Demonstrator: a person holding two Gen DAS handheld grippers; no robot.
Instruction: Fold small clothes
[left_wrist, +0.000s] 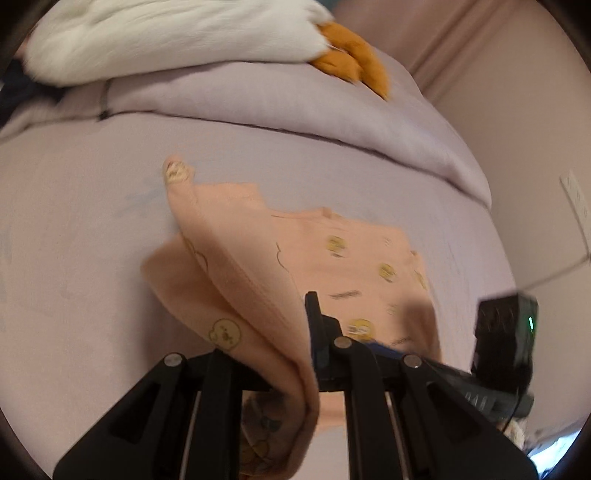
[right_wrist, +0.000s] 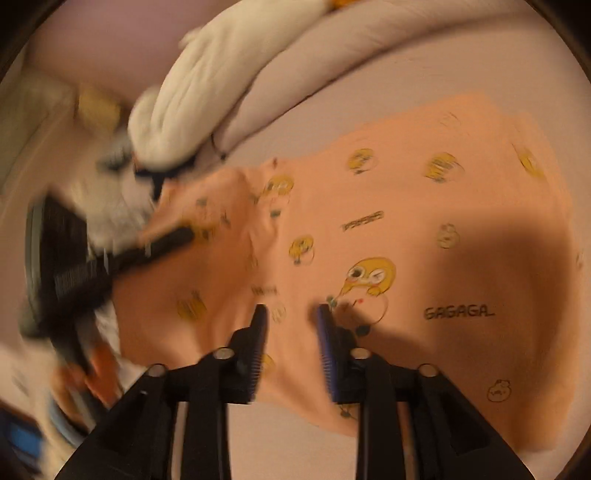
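Observation:
A small peach shirt (right_wrist: 388, 229) with yellow cartoon faces and the word GAGAGA lies on the pale lilac bed sheet (left_wrist: 74, 240). My left gripper (left_wrist: 295, 354) is shut on the shirt's left side (left_wrist: 236, 280), which is lifted and drapes over the fingers. In the right wrist view the left gripper (right_wrist: 173, 236) shows at the left, blurred, on the shirt's edge. My right gripper (right_wrist: 291, 321) is open, with its blue-padded fingers (right_wrist: 327, 332) just above the shirt's near part and holding nothing. The right gripper's body (left_wrist: 506, 339) shows at the right in the left wrist view.
A folded lilac duvet (left_wrist: 295, 107) lies across the far side of the bed, with a white pillow (left_wrist: 166, 33) and an orange plush item (left_wrist: 354, 55) on it. A pinkish wall (left_wrist: 517, 92) with a socket stands to the right. Blurred clutter (right_wrist: 74, 369) sits at the left.

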